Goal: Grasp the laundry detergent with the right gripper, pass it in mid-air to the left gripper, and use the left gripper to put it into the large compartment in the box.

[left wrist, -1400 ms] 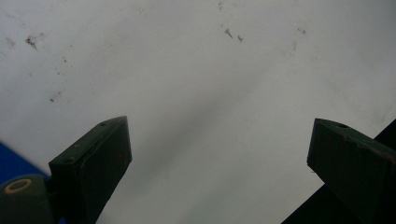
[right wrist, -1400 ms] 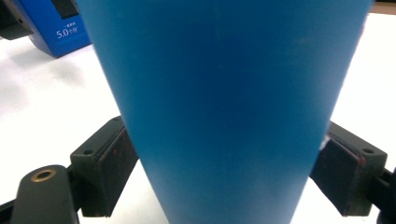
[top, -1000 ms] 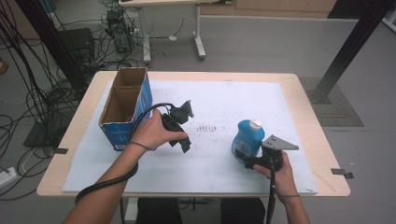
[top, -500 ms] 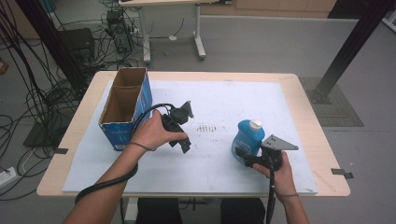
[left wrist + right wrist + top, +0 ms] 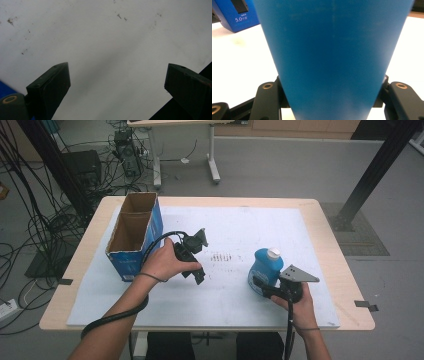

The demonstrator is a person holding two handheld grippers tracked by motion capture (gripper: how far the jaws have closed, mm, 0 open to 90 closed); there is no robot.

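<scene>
Grasp stage looks done: right gripper (image 5: 263, 285) jaws have just been closing and now clamp the blue bottle (image 5: 264, 266), which stands upright on the white surface (image 5: 235, 305) at its right side, not yet lifted. Left gripper (image 5: 200, 276) hovers mid-surface, jaws apart, nothing between them. Judging by the open cardboard box (image 5: 134, 236) at left, carrying the bottle there is probably what's left.

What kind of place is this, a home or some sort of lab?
Most likely a lab or workshop for recording. Bundles of black cables trail over a bare grey floor, a black metal frame post stands by the table, and another workbench stands behind.
</scene>
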